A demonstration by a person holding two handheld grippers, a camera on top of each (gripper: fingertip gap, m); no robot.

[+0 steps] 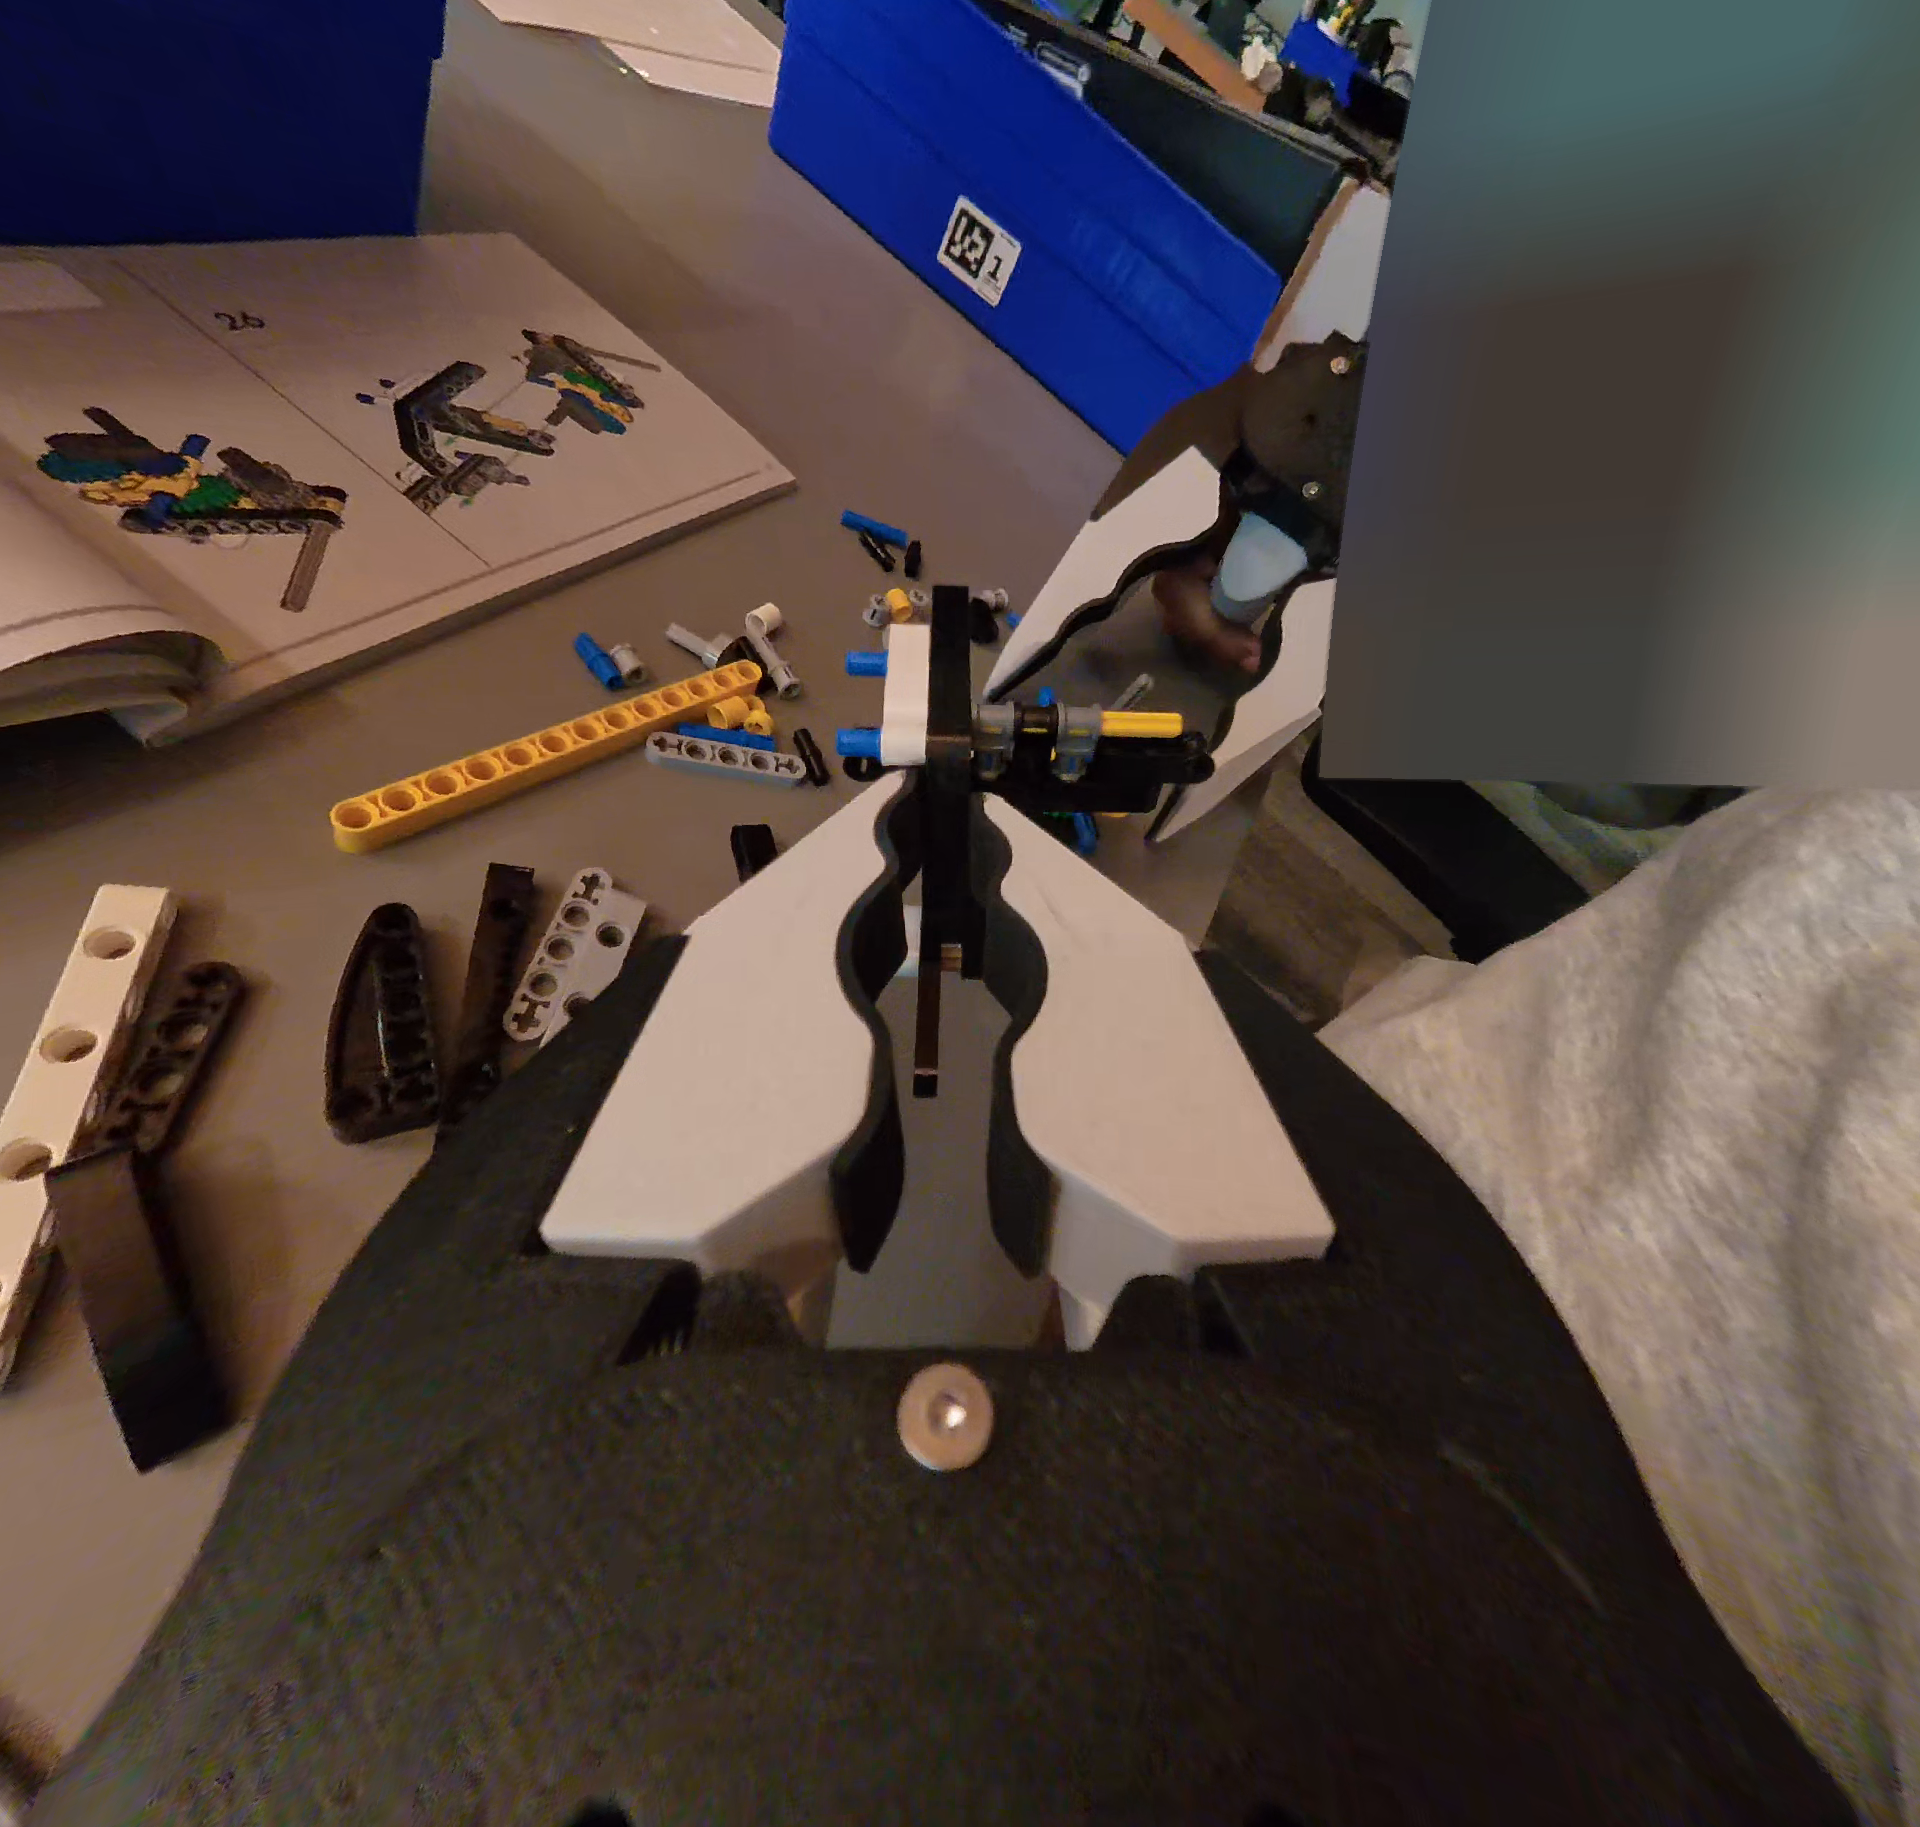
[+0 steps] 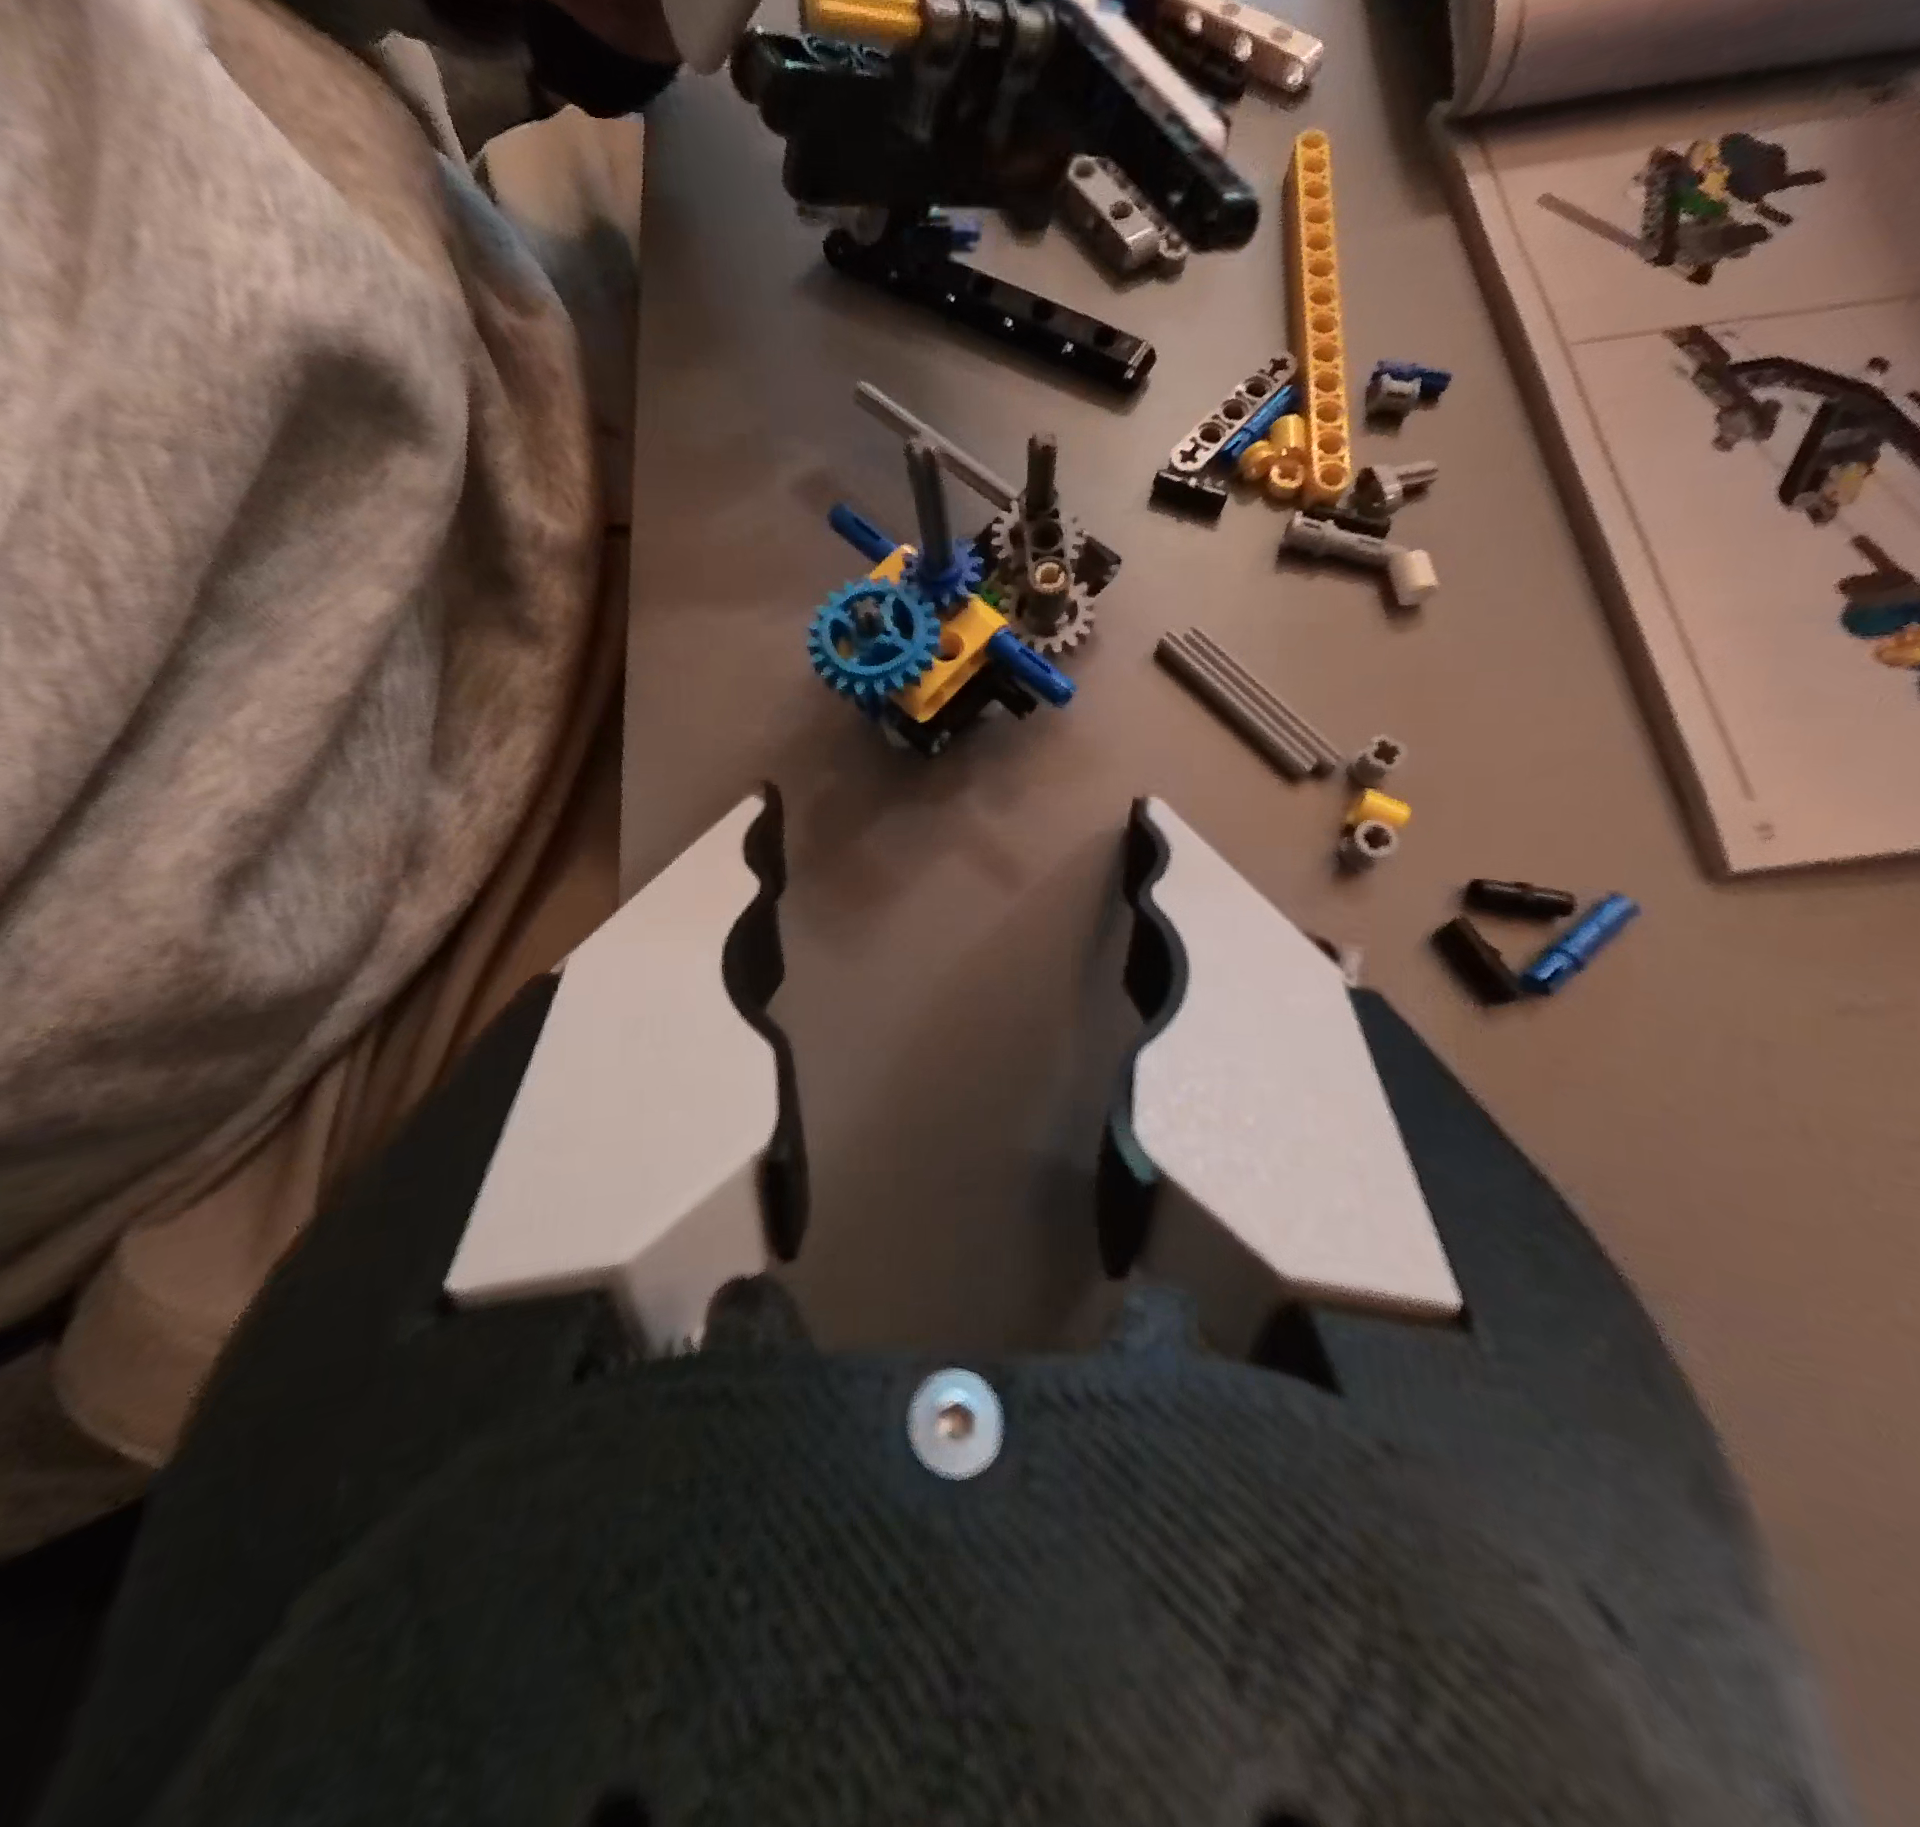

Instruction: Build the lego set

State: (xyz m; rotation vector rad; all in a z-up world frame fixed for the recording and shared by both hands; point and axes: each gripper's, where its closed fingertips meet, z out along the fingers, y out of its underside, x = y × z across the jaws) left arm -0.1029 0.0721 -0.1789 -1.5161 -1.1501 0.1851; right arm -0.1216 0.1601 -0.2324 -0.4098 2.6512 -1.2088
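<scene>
Lego assembly (image 1: 951,728), a black beam carrying a white piece, blue pins, grey connectors and a yellow axle, sits at the centre of the left wrist view, clamped between the closed tips of the left gripper (image 1: 948,790). In the right wrist view the same assembly (image 2: 997,104) appears at the top centre, raised above the grey counter (image 2: 935,946).

A second, smaller build with a blue gear (image 2: 940,624), yellow block and grey gears stands on the counter in the middle of that view, just beyond the right gripper (image 2: 956,821), whose fingers are spread wide with nothing between them. The right gripper also shows at centre right of the left wrist view (image 1: 1195,634), just beside the held assembly.

Loose parts lie around: a long yellow beam (image 1: 545,743) left of centre in the left wrist view, a long black beam (image 2: 997,307) in the upper middle of the right wrist view, two grey axles (image 2: 1247,702) to the right of the gear build, and small blue and black pins (image 2: 1527,941) further right.

An open instruction booklet (image 1: 395,447) rests on the counter at the left, and blue bins (image 1: 997,188) stand behind it. A grey sleeve (image 1: 1662,1206) fills the lower right.
</scene>
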